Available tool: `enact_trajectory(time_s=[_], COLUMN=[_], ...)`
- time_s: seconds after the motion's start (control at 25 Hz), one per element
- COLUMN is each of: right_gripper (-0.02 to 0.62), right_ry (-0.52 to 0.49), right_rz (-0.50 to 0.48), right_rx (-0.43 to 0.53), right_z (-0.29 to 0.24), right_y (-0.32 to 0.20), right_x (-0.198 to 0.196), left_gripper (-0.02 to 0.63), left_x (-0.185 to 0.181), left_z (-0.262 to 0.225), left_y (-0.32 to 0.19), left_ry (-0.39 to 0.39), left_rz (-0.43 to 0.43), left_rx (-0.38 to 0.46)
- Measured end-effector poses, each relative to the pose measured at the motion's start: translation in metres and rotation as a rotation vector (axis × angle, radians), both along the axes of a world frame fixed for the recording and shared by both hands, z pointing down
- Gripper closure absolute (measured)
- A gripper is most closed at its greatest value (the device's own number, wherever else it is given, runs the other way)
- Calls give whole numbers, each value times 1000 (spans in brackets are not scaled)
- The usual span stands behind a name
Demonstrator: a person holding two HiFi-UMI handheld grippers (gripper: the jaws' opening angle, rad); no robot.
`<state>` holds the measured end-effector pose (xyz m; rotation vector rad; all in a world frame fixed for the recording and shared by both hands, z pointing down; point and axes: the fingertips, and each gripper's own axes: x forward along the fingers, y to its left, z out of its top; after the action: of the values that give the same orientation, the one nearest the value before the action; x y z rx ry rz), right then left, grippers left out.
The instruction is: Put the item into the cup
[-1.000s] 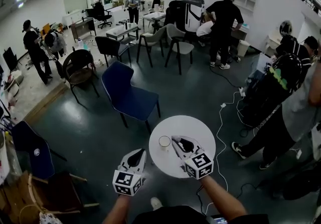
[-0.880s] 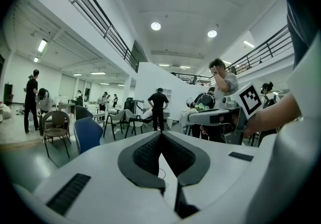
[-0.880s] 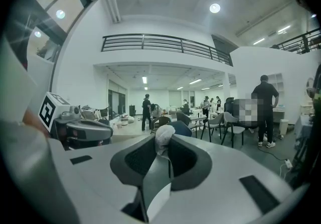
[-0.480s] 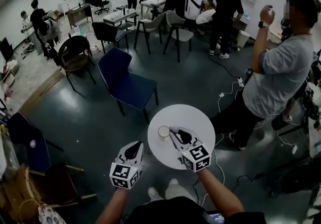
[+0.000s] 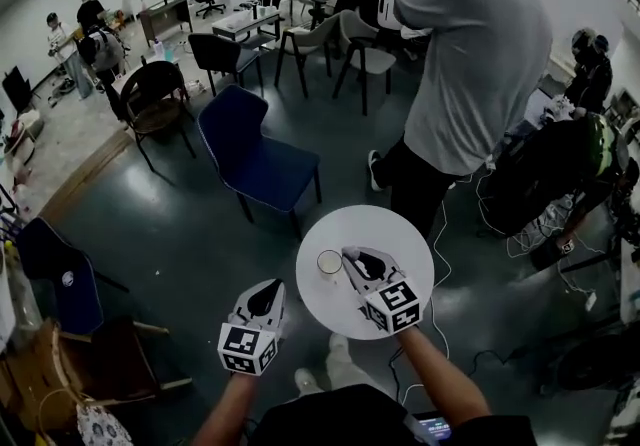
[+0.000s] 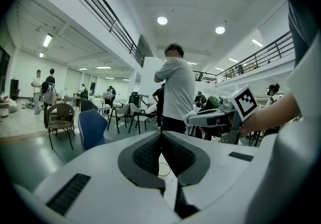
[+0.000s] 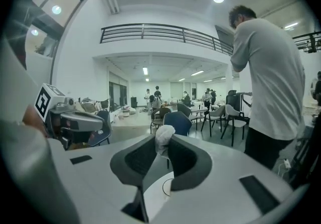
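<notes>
Chg over last sec: mostly bg. Person in grey tee (image 5: 470, 64) walked in from the 3 o'clock edge of head view and now stands right behind the round table (image 5: 395, 234), at its 12-1 o'clock. Close to the tbl but not touching anything on it, afaict.

Task stuff basically same as before. R gripper (image 5: 349, 257) hasn't shifted rel. to the cup (image 5: 329, 262): tips sit just beside the cup at its 3 o'clock, not over the mouth. Jaws part-way closed, pinching a white crumpled item (image 7: 164, 136) (looks like a tissue/paper wad, can't confirm) up near the tips. Grip unchanged, wad sticks out above the pads. In R gripper view the cup rim shows low in the gap, below and ahead of the wad.

L gripper (image 6: 161, 137): tips pressed together, nothing in them. It hangs off the tbl at approx 7 o'clock, well apart from the cup, same as earlier.

Cup upright, on the 9 o'clock half of the tbl. Can't tell if there's anything inside.

Meaning for task: no progress this sec, looks like a pause before the drop. Item is held, not in the cup yet. Prob next: nudge R tips toward 9 o'clock until over the mouth, then open. Risk: light wad may cling to a pad or catch the rim, and the bystander could bump the tbl.
</notes>
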<state>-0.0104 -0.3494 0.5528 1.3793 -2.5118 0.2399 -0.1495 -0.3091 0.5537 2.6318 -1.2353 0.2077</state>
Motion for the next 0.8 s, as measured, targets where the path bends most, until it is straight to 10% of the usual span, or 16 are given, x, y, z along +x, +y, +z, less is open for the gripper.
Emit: enact_trajectory(time_s=[0.8], right_gripper=[517], right_ry=[216], right_rz=[-170], right_rx=[-142], right_z=[129], right_y=[-113], right_x=[16], left_gripper=[591], left_x=[24], left_z=[93], left_y=[-70], left_ry=[-45], left_rz=[-99], left_rx=[-165])
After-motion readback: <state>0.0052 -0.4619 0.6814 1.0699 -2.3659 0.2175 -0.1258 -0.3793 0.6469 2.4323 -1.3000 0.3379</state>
